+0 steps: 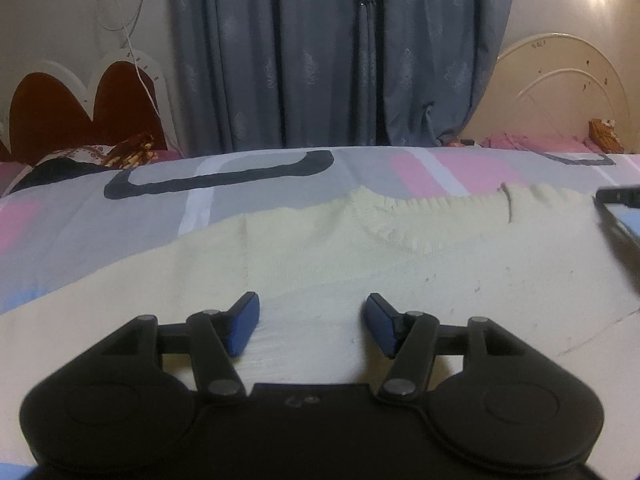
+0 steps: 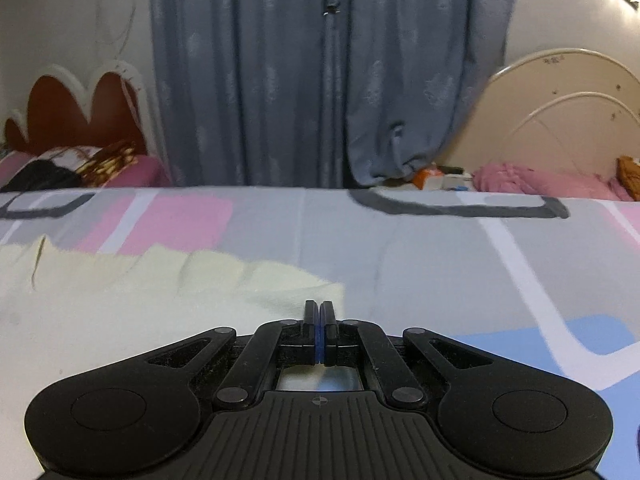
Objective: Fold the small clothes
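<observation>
Curtains [image 1: 320,60], grey-blue and drawn shut, fill the far wall in both views, with a red headboard [image 1: 60,116] edged in white to their left and a cream arched headboard [image 1: 568,88] to their right. Below them the bed carries a sheet [image 2: 420,260] patterned in grey, pink, white and pale blue blocks, and beyond its far edge lie a dark patterned heap [image 1: 80,162] on the left and pink cloth [image 2: 532,182] on the right, beside some small boxes [image 2: 440,178] too blurred to read. White cords [image 1: 128,20] hang down the wall above the red headboard. No writing can be made out anywhere. On the sheet lies the sweater [image 1: 360,248], pale yellow knit, spread flat, its ribbed edge toward the curtains; in the right wrist view its corner ends just beside the right tool. Nothing lies on top of it apart from the tools. The left tool [image 1: 312,322] sits low over the sweater with its blue pads [image 1: 242,326] spread wide apart, released, nothing between them. The right tool [image 2: 319,320] is clenched, pads pressed together at the sweater's edge; whether any knit is pinched between them cannot be told. Its dark tip [image 1: 618,200] shows at the right rim of the left wrist view.
</observation>
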A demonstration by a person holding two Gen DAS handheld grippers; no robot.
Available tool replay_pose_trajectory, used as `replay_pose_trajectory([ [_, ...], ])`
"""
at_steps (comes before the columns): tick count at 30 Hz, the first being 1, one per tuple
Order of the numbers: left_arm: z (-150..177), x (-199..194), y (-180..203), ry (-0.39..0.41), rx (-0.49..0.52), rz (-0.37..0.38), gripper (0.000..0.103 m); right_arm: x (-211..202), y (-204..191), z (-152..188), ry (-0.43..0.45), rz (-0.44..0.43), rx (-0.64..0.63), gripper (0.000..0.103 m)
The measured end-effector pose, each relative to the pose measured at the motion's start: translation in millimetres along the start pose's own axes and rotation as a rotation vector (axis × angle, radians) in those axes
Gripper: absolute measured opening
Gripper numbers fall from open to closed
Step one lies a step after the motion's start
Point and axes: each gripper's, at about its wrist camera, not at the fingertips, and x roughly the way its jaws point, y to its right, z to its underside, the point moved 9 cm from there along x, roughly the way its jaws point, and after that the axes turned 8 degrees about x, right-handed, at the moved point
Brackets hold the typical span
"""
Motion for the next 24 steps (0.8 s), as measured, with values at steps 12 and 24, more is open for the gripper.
replay_pose_trajectory([
  [12, -10.4, -25.3, 22.9, 0.035, 0.03, 0.027, 0.066, -26.4, -7.8, 2.2, -0.023, -0.049, 0.009, 0.0],
  [24, 26.1, -34.4, 18.3, 0.004, 0.015, 0.028, 0.068, -68.4, -8.1, 68.5, -0.08, -0.058, -0.005, 0.0],
])
